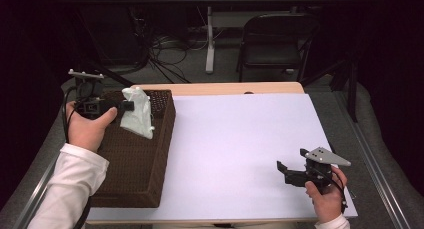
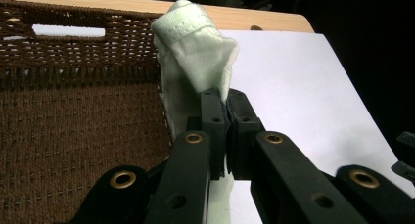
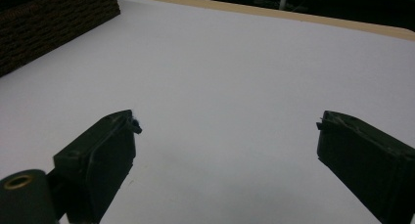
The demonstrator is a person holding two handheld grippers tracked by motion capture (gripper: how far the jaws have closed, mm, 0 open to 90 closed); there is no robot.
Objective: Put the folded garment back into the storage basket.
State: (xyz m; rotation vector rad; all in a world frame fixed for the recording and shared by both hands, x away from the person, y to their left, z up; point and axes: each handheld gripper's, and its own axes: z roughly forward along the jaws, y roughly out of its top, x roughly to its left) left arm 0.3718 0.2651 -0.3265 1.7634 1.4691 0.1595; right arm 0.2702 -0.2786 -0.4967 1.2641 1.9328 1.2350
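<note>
Gripping a pale green cloth [image 2: 195, 57] between closed jaws, the left gripper [image 2: 226, 111] is holding it over the wicker basket [image 1: 135, 164]; the right gripper [image 1: 286, 171] is hovering open-jawed above the white tabletop [image 1: 240, 139].

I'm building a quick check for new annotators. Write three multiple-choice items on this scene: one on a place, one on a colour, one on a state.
1. Where is the woven basket?
A. at the table's left side
B. at the table's right side
C. on the floor

2. What colour is the cloth?
A. red
B. pale, whitish green
C. black

3. How do the right gripper's jaws stand?
A. shut on the cloth
B. shut on nothing
C. wide open

Answers:
1 A: the high view shows it beside the left gripper, at the left of the white sheet.
2 B: the left gripper view shows it close up.
3 C: bare sheet shows between them.
</note>
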